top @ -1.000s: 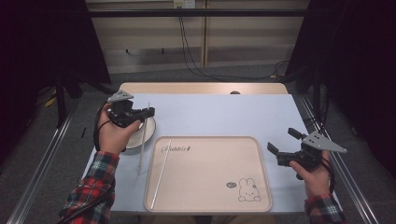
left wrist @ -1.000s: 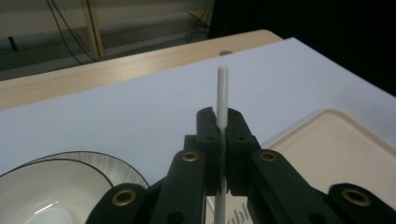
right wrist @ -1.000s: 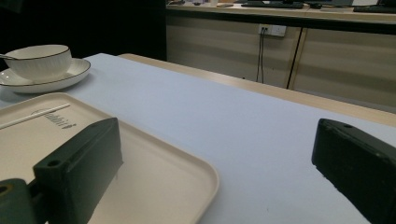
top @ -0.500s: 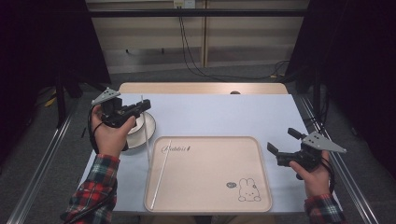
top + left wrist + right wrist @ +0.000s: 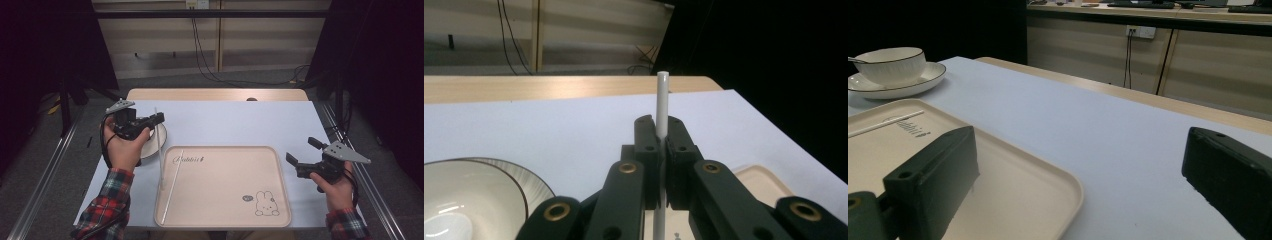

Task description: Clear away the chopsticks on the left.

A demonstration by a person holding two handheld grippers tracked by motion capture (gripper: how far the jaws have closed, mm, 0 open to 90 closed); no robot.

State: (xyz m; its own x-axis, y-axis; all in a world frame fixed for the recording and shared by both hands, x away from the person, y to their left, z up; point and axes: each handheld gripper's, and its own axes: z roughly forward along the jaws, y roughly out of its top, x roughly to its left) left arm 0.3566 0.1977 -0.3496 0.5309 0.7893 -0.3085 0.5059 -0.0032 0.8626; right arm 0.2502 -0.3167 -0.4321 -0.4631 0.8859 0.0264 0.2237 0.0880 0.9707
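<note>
Both forearms wear red, dark and white plaid flannel sleeves, one on the left (image 5: 102, 210) and one on the right (image 5: 346, 225), with cuffs ending at the wrists. The left gripper (image 5: 159, 118) and right gripper (image 5: 301, 151) are matte black, each topped by a grey three-cornered plate with small dark dots. A black cable loops from the left gripper past the wrist. In the left gripper view, the black jaw links carry brass-coloured pivot bushings and small recessed screws.
</note>
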